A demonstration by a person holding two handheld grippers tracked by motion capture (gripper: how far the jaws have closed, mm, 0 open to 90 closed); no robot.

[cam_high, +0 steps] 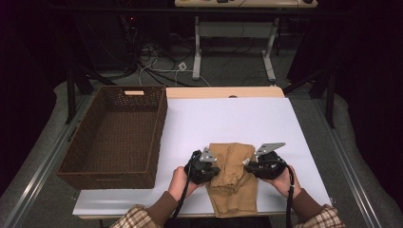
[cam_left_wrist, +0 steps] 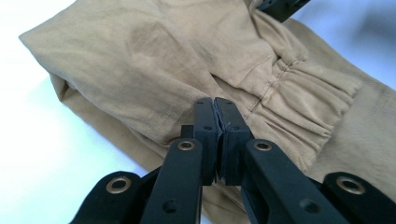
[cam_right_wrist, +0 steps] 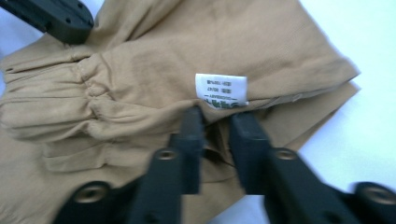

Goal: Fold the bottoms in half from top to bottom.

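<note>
A tan garment (cam_high: 233,176) with a gathered elastic waistband (cam_left_wrist: 303,100) lies folded on the white tabletop (cam_high: 228,118), close to the near edge. My left gripper (cam_high: 216,171) is at its left side. In the left gripper view this gripper (cam_left_wrist: 215,105) has its jaws pressed together, pinching the cloth (cam_left_wrist: 140,60) beside the waistband. My right gripper (cam_high: 248,166) is at the garment's right side. In the right gripper view it (cam_right_wrist: 217,119) stands open, with the folded edge (cam_right_wrist: 233,46) just under a white label (cam_right_wrist: 221,91) at its tips and no pad pressing on it.
A dark brown wicker basket (cam_high: 159,137) sits on the left of the table, and nothing shows inside it. The white top stretches bare behind the garment. The table's near edge is just below the person's hands. Desk legs and cables lie on the floor beyond.
</note>
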